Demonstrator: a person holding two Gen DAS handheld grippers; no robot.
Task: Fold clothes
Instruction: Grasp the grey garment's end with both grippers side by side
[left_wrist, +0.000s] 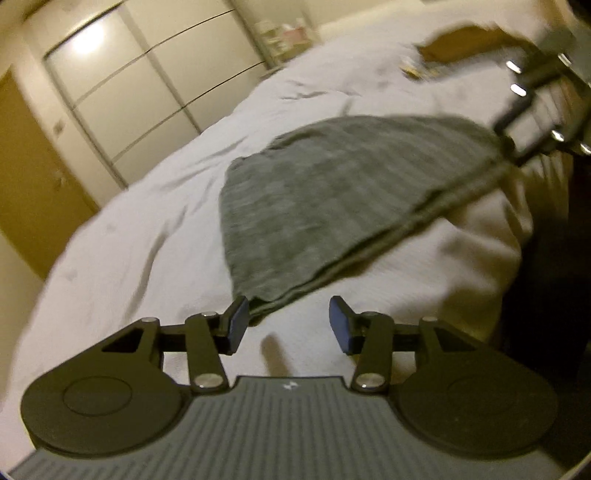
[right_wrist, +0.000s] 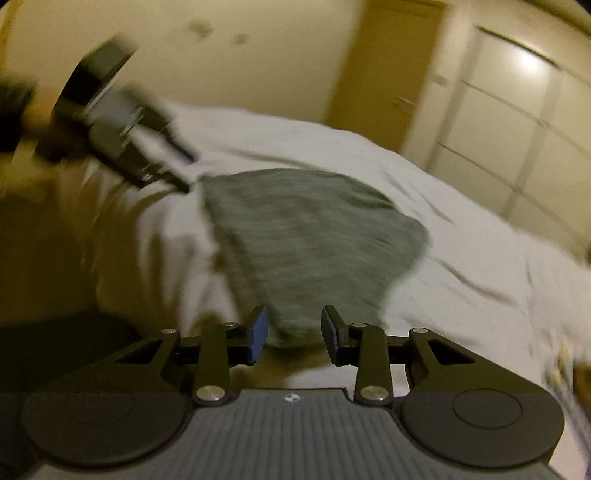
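Folding: a grey ribbed knit garment (left_wrist: 332, 206) lies doubled over on a rumpled white bedspread (left_wrist: 147, 229), filling the centre of both wrist views
Left gripper (left_wrist: 286, 323): released, blue-padded jaws spread wide, the garment's near corner just beside the pad at 10 o'clock, not pinched
Right gripper (right_wrist: 293, 334): released too, jaws apart, the cloth's near edge lying between them at 12 o'clock, ungripped
Step in hand: judged to be taking both near corners for the next fold
Doing it well: close each claw on every stacked layer at the corner, lift together, keep the edge taut so the fold lands square
Risk: pinching the bedspread along with the cloth
Containers: none clearly visible; blurred clutter (left_wrist: 417, 70) at 1 o'clock in the left view cannot be identified
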